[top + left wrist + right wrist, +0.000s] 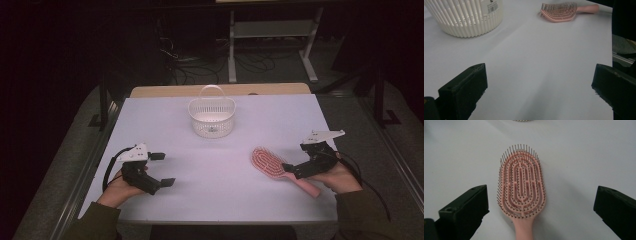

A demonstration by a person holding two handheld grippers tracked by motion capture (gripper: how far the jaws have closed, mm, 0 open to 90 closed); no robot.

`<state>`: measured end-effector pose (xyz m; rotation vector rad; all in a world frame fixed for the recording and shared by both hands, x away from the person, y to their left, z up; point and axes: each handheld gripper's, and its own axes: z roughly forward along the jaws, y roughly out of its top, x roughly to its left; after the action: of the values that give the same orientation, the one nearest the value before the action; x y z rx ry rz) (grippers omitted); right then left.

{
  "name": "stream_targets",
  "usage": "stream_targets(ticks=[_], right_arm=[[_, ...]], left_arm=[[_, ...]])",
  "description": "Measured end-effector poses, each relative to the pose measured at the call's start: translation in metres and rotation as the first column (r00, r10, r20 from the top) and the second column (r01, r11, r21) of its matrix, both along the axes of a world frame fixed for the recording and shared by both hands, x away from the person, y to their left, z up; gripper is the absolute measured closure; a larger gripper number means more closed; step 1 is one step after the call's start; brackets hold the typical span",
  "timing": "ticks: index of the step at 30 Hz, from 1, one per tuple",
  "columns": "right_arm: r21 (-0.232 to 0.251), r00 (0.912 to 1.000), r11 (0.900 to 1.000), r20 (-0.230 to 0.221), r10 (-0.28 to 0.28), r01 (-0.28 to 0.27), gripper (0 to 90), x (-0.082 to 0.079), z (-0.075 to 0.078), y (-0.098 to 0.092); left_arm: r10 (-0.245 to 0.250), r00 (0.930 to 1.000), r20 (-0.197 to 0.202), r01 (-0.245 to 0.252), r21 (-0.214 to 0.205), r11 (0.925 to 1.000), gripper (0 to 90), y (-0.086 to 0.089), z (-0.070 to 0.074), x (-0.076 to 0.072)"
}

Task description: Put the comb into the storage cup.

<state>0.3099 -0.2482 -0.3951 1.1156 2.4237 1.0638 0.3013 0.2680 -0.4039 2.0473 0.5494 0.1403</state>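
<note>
A pink hairbrush (pixel 271 163) lies bristles up on the right of the white table (pixel 220 200), its handle pointing toward the near right. My right gripper (pixel 298 158) hovers over that handle, open, and its jaws stand wide on either side of the brush (pixel 521 185) without touching it; the right gripper (pixel 541 195) holds nothing. A white slatted basket (pixel 211 117) with an arched handle stands at the back middle. Near the left front, my left gripper (pixel 162 169) is open and empty. From the left gripper (pixel 539 82), the basket (pixel 466 17) and the brush (pixel 564 11) show far ahead.
A wooden strip (pixel 220 90) runs along the table's far edge. Beyond it on the dark floor stand a white metal frame (pixel 272 30) and loose cables (pixel 200 65). Bare white surface lies between the two grippers.
</note>
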Motion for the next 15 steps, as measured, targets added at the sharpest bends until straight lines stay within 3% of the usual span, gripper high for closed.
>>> stream_targets(ticks=[15], right_arm=[[-0.024, 0.9997, 0.9997, -0.025, 0.007, -0.008, 0.0, -0.0017, -0.0045, 0.0]], left_arm=[[0.0, 1.0, -0.001, 0.0, 0.0, 1.0, 0.0, 0.0, 0.0, 0.0]])
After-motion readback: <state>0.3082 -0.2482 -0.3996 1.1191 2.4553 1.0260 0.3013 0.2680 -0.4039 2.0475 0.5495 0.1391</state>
